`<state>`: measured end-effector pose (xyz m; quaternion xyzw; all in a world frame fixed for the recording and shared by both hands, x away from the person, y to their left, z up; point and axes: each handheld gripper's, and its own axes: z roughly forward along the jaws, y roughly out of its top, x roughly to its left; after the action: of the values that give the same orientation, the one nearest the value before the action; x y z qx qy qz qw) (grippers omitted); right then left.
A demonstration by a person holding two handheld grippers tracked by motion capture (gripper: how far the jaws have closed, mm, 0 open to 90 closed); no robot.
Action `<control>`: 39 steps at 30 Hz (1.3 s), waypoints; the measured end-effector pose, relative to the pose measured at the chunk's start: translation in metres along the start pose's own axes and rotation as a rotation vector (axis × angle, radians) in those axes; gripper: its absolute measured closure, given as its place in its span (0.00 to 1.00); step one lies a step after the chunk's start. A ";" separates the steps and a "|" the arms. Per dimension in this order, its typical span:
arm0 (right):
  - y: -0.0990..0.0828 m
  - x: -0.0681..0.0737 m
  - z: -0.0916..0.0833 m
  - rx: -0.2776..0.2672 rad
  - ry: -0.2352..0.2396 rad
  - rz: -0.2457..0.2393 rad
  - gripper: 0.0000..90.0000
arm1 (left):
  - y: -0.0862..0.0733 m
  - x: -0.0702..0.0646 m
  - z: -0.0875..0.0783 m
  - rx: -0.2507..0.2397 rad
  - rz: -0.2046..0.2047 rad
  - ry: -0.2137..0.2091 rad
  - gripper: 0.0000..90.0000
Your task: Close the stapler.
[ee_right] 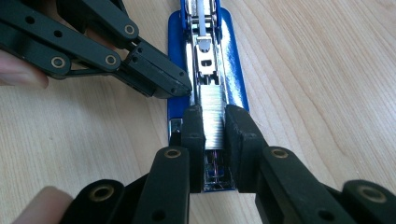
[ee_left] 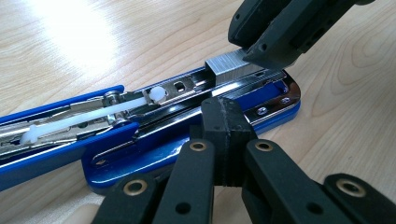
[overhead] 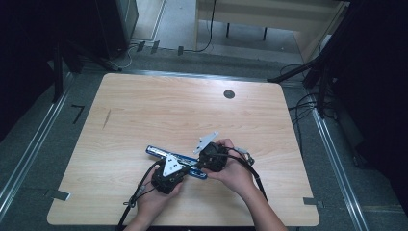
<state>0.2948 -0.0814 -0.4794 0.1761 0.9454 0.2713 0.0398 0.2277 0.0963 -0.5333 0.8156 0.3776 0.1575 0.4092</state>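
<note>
The open blue stapler (overhead: 175,161) lies on the worktop (overhead: 144,115). Right gripper (ee_right: 214,126) pinches the staples (ee_right: 212,109), a light, brittle strip, best held by its sides; left gripper (ee_left: 223,122), closed, steadies the base.

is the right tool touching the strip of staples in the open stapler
Touching. In the right gripper view the right tool has its two jaws pressed against either side of the staple strip in the blue stapler.
</note>
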 end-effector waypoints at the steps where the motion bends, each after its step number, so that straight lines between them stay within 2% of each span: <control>1: 0.000 0.000 0.000 0.000 0.000 0.001 0.88 | 0.000 0.000 0.000 0.000 0.000 -0.001 1.00; 14: -0.001 0.001 0.000 0.000 -0.011 0.002 0.88 | 0.000 0.000 0.000 0.001 0.001 0.002 1.00; 18: -0.001 0.001 0.000 0.001 -0.010 0.007 0.84 | 0.000 0.000 0.000 0.000 0.000 0.001 1.00; 28: -0.002 -0.004 -0.003 -0.050 0.033 0.050 0.84 | 0.000 0.000 0.000 0.001 0.001 0.000 1.00; 31: -0.003 -0.004 -0.001 -0.040 0.035 0.052 0.84 | 0.000 0.000 0.000 0.001 0.000 -0.001 1.00; 39: -0.004 -0.001 0.002 -0.064 0.043 0.049 0.83 | 0.000 0.000 0.000 0.000 -0.001 -0.002 1.00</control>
<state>0.2944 -0.0838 -0.4832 0.1922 0.9322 0.3061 0.0184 0.2278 0.0964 -0.5333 0.8156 0.3777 0.1566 0.4095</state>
